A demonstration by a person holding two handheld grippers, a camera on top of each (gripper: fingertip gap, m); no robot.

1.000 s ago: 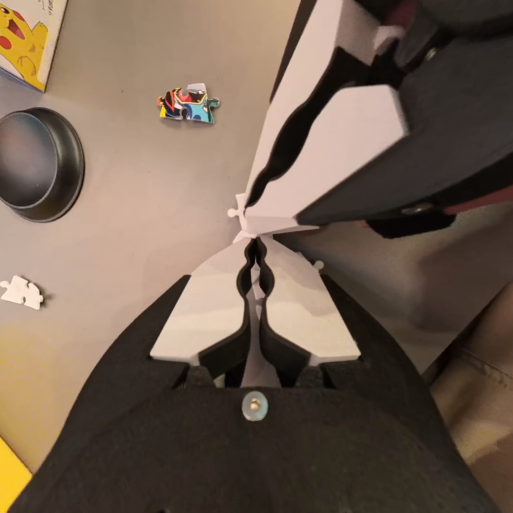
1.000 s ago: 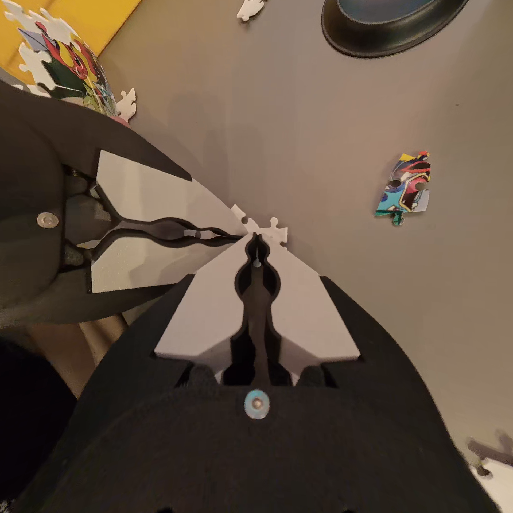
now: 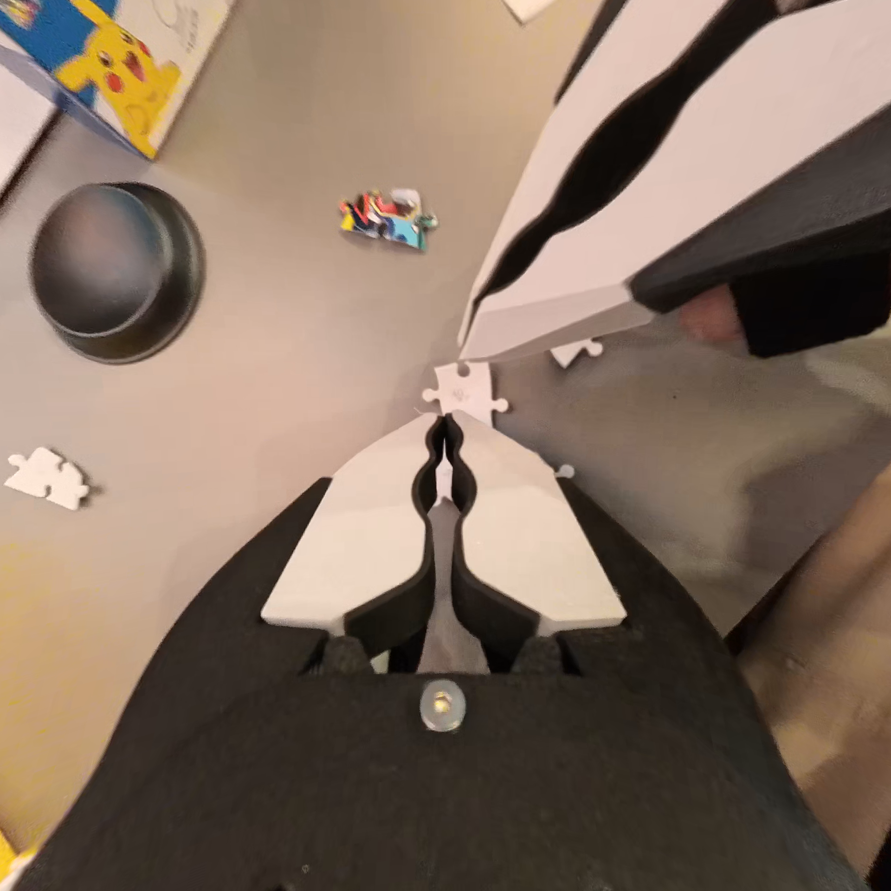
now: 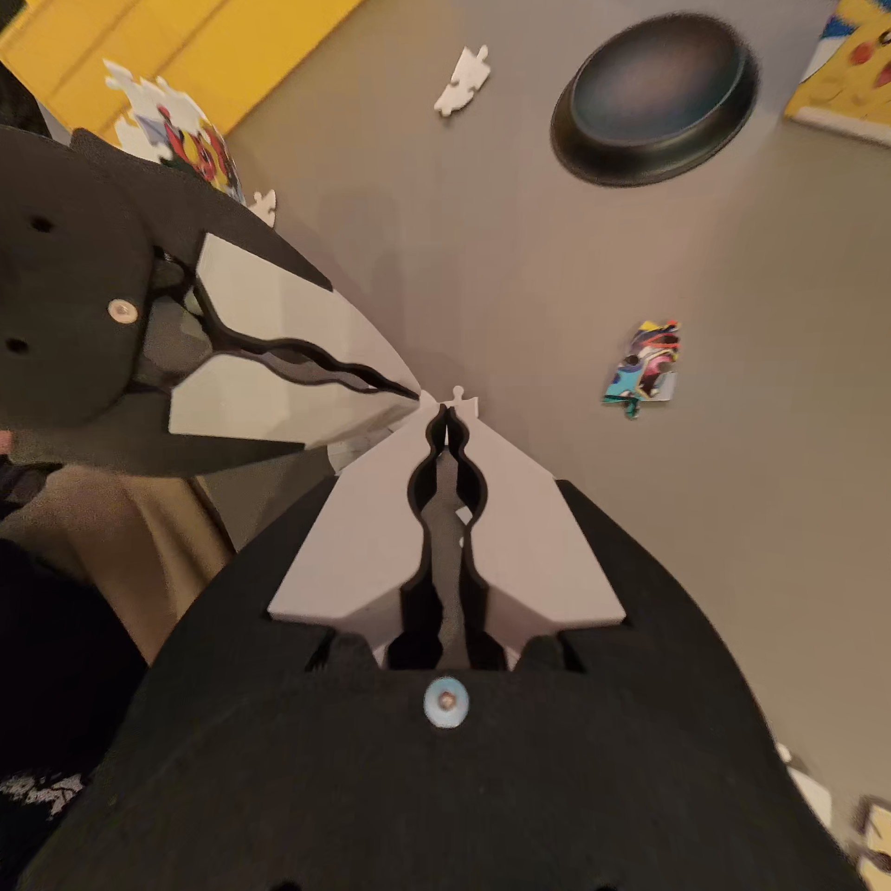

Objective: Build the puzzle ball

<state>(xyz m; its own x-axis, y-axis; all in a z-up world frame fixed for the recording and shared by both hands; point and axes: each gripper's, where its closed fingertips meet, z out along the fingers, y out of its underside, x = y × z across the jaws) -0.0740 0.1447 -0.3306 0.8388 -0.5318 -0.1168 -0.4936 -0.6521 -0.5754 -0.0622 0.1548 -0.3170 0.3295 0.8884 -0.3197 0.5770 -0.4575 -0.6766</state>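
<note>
A second ago the white piece (image 3: 464,391) was all but buried where my two pairs of tongs met. Now both have risen from the tabletop (image 3: 289,385), and most of the piece shows, blank side up. My left tongs (image 3: 444,420) are narrow and pinch its near edge. My right tongs (image 4: 446,410) are also narrow, with their tips against its far edge. I can't tell whether they still grip it or only steady it. I take this for a hand-over or a re-grip, so the piece sits properly before it goes to the ball.

The half-built ball (image 4: 193,144) lies at the far left, partly behind my left tongs, with its coloured shell curving up. A joined coloured pair (image 3: 385,219) lies loose in the middle of the tabletop. A joined white pair (image 3: 48,477) lies further left, and another white piece (image 3: 576,349) lies under my right tongs.

The black bowl (image 3: 115,270) stands well apart on the left, and I see nothing in it. The box with the yellow cartoon figure (image 3: 120,82) sits beyond it, but I can't see what it holds.
</note>
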